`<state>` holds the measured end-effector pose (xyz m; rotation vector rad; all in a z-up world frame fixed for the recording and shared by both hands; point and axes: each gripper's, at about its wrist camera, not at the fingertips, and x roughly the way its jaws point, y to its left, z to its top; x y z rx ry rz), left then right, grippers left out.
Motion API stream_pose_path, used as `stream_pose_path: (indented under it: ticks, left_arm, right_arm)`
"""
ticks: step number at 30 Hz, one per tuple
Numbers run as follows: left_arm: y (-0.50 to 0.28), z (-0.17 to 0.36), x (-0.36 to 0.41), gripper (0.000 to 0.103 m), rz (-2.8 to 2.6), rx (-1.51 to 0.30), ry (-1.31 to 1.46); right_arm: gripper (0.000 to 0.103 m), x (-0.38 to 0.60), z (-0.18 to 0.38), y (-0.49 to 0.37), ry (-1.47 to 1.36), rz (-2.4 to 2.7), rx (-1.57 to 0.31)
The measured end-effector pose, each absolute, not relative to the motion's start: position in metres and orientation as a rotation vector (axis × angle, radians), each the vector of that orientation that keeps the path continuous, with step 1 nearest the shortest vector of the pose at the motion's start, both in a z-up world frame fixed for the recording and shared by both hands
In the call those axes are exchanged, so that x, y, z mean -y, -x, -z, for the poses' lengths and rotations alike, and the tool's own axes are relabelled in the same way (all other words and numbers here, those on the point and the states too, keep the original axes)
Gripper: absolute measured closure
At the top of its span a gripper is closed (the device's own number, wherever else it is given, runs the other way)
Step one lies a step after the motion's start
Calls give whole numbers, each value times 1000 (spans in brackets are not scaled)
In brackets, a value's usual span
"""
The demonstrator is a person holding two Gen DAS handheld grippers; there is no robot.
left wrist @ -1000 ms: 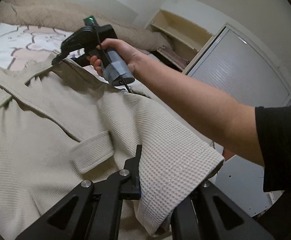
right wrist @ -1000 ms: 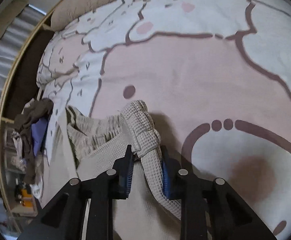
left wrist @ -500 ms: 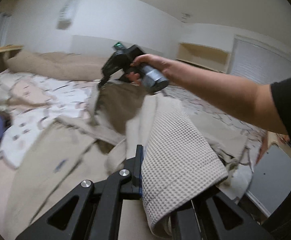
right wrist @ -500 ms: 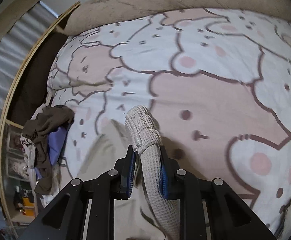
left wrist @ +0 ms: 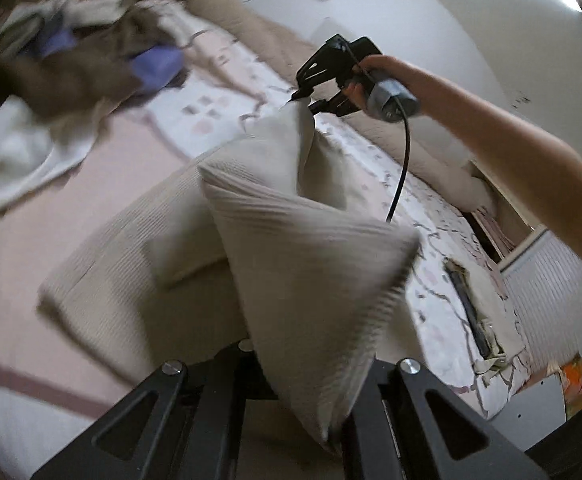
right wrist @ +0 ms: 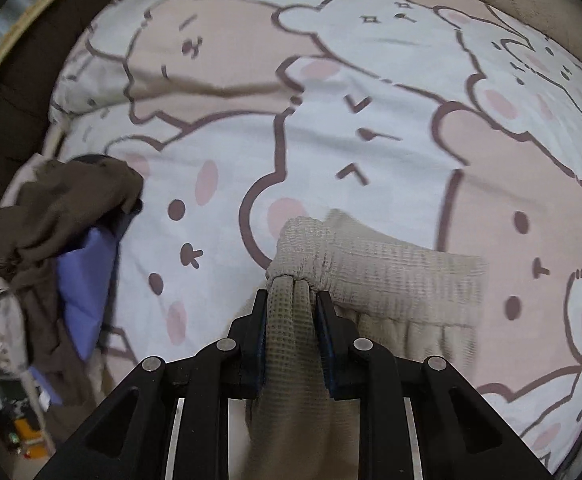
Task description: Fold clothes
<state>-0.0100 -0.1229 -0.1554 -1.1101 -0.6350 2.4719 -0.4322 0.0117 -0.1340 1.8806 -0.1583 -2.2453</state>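
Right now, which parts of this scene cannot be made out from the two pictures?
- Left gripper fingertips: left wrist view, covered by the beige waffle garment.
- Clothes pile: left wrist view, motion blur; separate pieces unclear.
- Garment's overall shape: its lower part runs off the bottom edge in the right wrist view.
- Shelf items: right wrist view, too small and dark.

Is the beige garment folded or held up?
Held up, unfolded: both the left gripper and right gripper pinch the beige garment above the bed.

Beige waffle-knit garment (left wrist: 303,248) held bunched above the bed.
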Motion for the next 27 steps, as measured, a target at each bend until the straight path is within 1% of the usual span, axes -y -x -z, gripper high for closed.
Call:
stream_pose_path:
  ticks: [2, 4, 5, 6, 7, 8, 9, 13, 15, 18, 20, 23, 25, 27]
  left_arm:
    - [4, 164, 132, 99, -2483, 657, 1137]
    - [0, 168, 138, 99, -2496, 673, 1156]
    - [-3, 170, 141, 99, -2504, 676, 1165]
    - [-5, 172, 144, 99, -2511, 678, 1175]
    - [-6, 174, 146, 99, -2516, 676, 1186]
    - [-7, 177, 148, 99, -2517, 679, 1197]
    - [-7, 179, 150, 99, -2519, 682, 1206]
    - [-6, 182, 153, 98, -2508, 702, 1221]
    - [-4, 183, 154, 98, -2505, 714, 1227]
    - [-3, 185, 157, 97, -2505, 733, 1239]
    - [-4, 185, 159, 97, -2505, 749, 1240]
    - [-5, 184, 156, 97, -2523, 726, 1238]
    - [-5, 184, 154, 97, -2535, 704, 1238]
    - [-4, 183, 152, 97, -2545, 684, 1239]
  right_arm:
    - [80, -7, 134, 428, -1850, 2230, 213]
    - [76, -2, 134, 424, -1818, 2213, 267]
    - [65, 0, 134, 422, -1803, 2205, 293]
    - [44, 3, 134, 420, -1787, 2196, 319]
    - [30, 5, 134, 418, -1771, 2187, 345]
    - [11, 7, 134, 416, -1754, 2178, 371]
    - [6, 10, 134, 414, -1738, 2168, 396]
    - [6, 19, 135, 406, -1672, 2129, 496]
    - [6, 7, 114, 384, -1573, 2108, 495]
    - [6, -17, 96, 336, -1483, 2104, 377]
    - [6, -41, 95, 297, -1450, 2138, 266]
    - [6, -75, 105, 278, -1472, 2222, 185]
    - [6, -94, 113, 285, -1504, 2247, 217]
    - [6, -104, 116, 304, -1523, 2239, 316]
